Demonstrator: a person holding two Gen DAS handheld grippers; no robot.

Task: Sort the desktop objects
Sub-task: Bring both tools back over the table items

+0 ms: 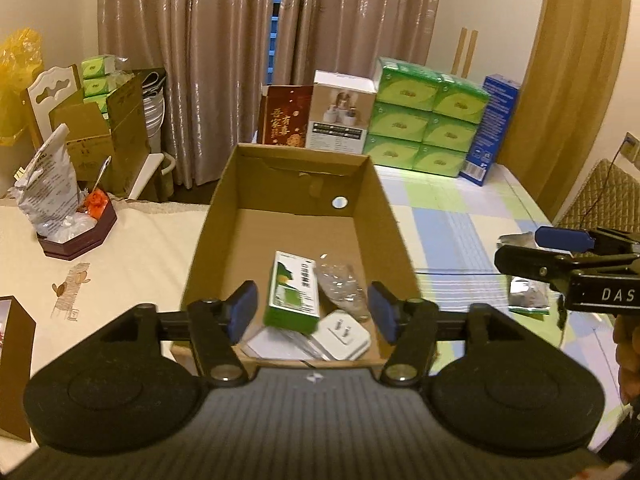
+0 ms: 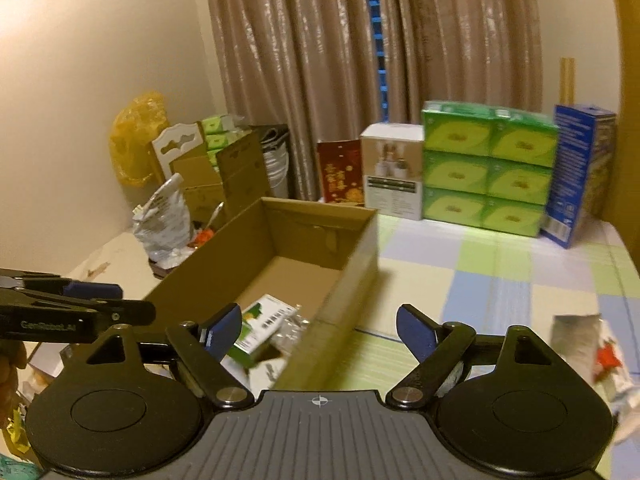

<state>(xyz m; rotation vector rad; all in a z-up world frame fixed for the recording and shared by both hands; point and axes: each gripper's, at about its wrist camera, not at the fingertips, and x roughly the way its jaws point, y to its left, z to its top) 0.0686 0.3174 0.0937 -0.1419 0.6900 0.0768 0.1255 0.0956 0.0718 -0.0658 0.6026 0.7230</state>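
Observation:
An open cardboard box (image 1: 296, 156) stands on the table. Inside at its near end lie a green and white carton (image 1: 294, 294), a crumpled clear plastic piece (image 1: 342, 288), a white plug adapter (image 1: 346, 334) and white paper (image 1: 268, 344). My left gripper (image 1: 314, 312) hangs open over that near end, and its pads do not touch the carton. My right gripper (image 2: 320, 330) is open and empty beside the box's right wall (image 2: 344, 280). The carton (image 2: 256, 324) shows there too. A silver packet (image 1: 528, 296) lies on the checked cloth under the right gripper (image 1: 518, 247).
Stacked green tissue packs (image 1: 428, 120), a blue box (image 1: 492, 132), a white box (image 1: 342, 116) and a red box (image 1: 284, 116) line the table's far edge. A dark tray with a white bag (image 1: 76, 236) stands on the left. A brown box (image 1: 16, 360) is near left.

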